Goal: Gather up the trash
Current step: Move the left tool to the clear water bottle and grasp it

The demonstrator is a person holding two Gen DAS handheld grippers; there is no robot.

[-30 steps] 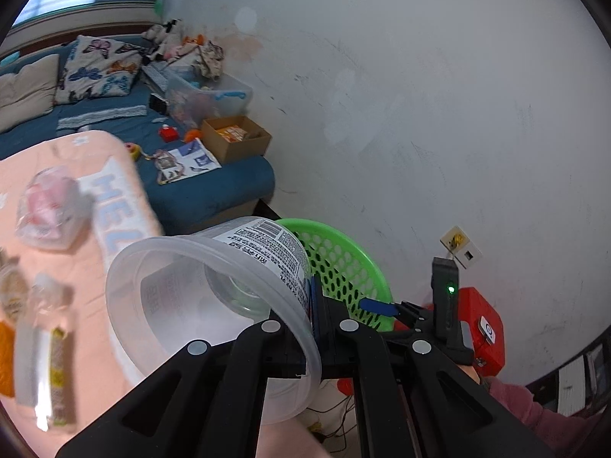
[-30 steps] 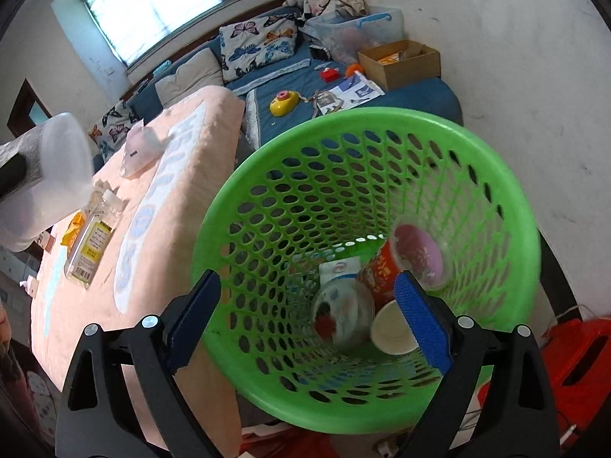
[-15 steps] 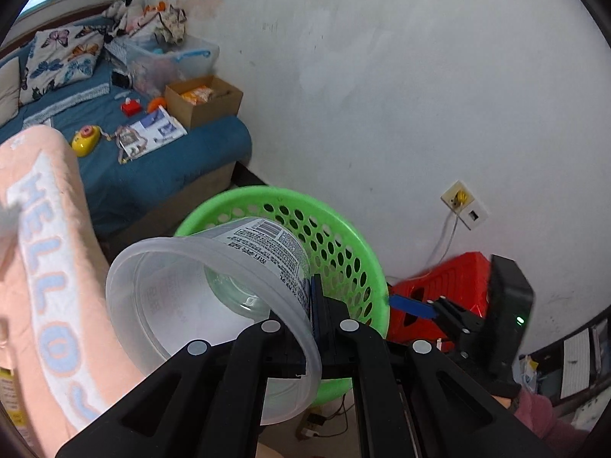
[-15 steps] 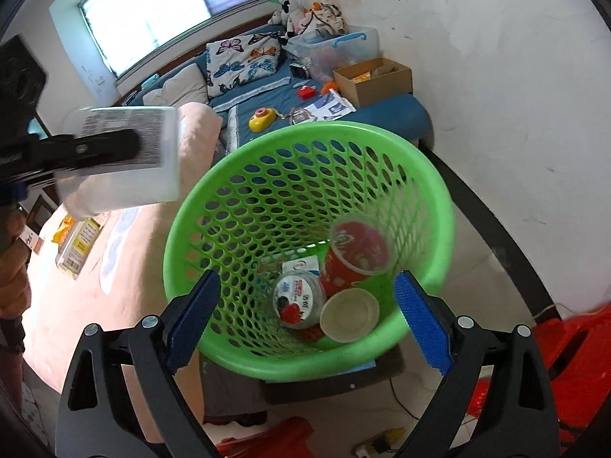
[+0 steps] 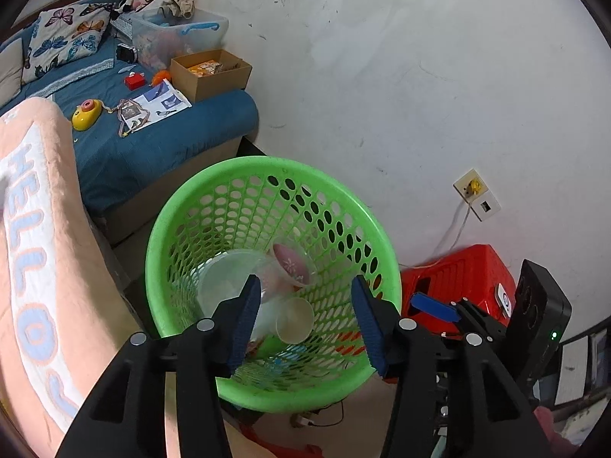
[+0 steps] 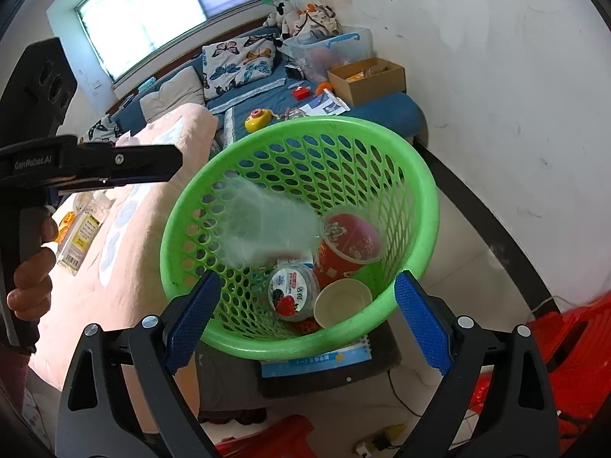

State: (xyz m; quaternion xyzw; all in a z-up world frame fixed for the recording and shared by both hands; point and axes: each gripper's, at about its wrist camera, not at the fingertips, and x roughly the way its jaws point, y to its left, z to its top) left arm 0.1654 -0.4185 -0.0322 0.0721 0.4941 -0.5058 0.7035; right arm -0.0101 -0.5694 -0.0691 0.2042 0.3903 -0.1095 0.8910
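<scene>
Clear tub (image 6: 263,225) dropping into the green basket (image 5: 214,347), a blur w/ the red cup (image 6: 345,244) & other cups. My left gripper (image 5: 305,316) jaws just opened, nothing between; right gripper (image 6: 305,316) wide, empty. Bottle (image 6: 82,234) on the pink blanket (image 6: 114,286) looks left to collect.

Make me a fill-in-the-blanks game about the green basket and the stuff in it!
1. The clear plastic tub is inside the round ____ plastic basket.
2. The left gripper, whose fingers have just been opening, holds ____.
3. The red paper cup lies on its ____.
4. The brown cardboard box sits on the ____ bed cover.

Missing words: green; nothing; side; blue
</scene>
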